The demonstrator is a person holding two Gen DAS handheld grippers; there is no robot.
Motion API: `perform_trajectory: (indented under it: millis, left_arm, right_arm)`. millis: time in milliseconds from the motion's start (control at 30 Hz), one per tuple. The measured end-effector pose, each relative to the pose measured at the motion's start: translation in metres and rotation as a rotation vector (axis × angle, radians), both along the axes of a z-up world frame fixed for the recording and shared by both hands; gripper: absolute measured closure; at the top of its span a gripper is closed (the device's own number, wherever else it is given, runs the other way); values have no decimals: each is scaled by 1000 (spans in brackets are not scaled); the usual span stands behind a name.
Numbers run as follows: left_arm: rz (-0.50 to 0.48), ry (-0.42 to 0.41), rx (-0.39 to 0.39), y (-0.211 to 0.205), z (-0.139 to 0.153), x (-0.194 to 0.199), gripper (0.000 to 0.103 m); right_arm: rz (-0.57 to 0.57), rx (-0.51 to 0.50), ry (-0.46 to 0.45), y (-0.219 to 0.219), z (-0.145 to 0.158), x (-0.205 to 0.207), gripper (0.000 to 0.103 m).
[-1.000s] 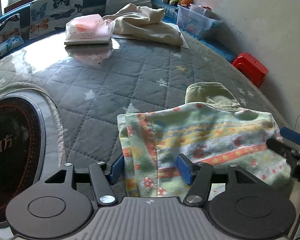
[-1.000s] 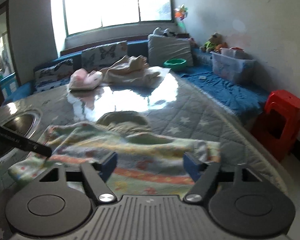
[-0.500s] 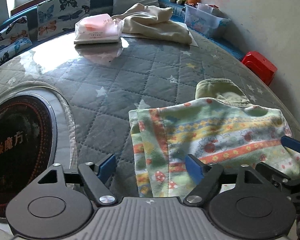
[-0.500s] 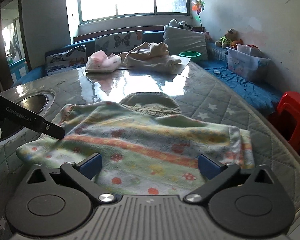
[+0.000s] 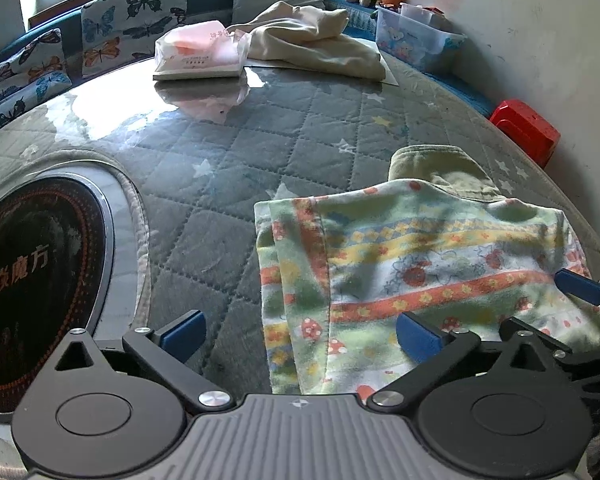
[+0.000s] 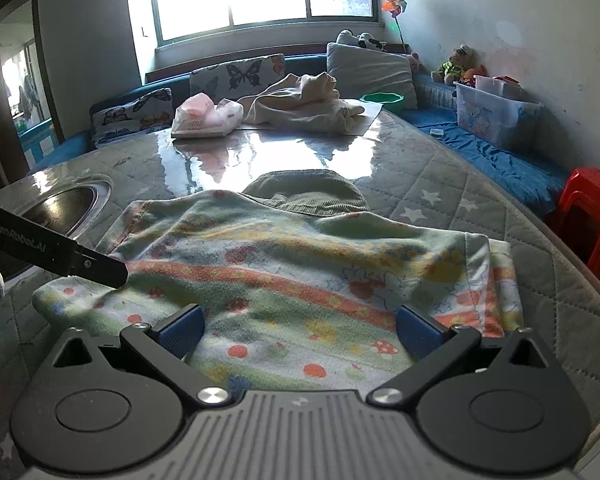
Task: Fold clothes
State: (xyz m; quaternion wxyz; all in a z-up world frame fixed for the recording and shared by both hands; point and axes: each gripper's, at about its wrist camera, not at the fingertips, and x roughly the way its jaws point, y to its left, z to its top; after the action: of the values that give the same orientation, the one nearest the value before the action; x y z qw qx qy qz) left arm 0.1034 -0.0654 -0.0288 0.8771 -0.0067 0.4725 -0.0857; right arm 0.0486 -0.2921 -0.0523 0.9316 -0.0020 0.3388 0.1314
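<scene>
The folded floral garment (image 5: 420,272) lies at the lower right of the left view and fills the lower middle of the right view, on the quilted table (image 5: 260,152), with a green hood (image 5: 440,168) poking out at its far edge. The left gripper (image 5: 300,332) is opening, its 2 jaws wide apart over the garment's left edge and pinching nothing. The right gripper (image 6: 300,328) stands fully apart above the cloth; a beige cloth (image 6: 300,104) and a pink packet (image 6: 204,118) sit upper middle.
</scene>
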Motion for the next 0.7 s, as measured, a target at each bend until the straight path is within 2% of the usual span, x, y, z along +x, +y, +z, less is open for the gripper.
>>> perform_trajectory:
  millis: [300,467,700]
  left_arm:
    - [16,-6,5,0,5,-6,0]
    - [8,-23,36,-1,5,-12,0]
    - [18,-19,53,2,1,-15,0]
  right_arm:
    - [8,-11,18,3,2,2,0]
    - [7,30,8,1,10,-1,0]
    - [11,-26,2,6,2,-3,0]
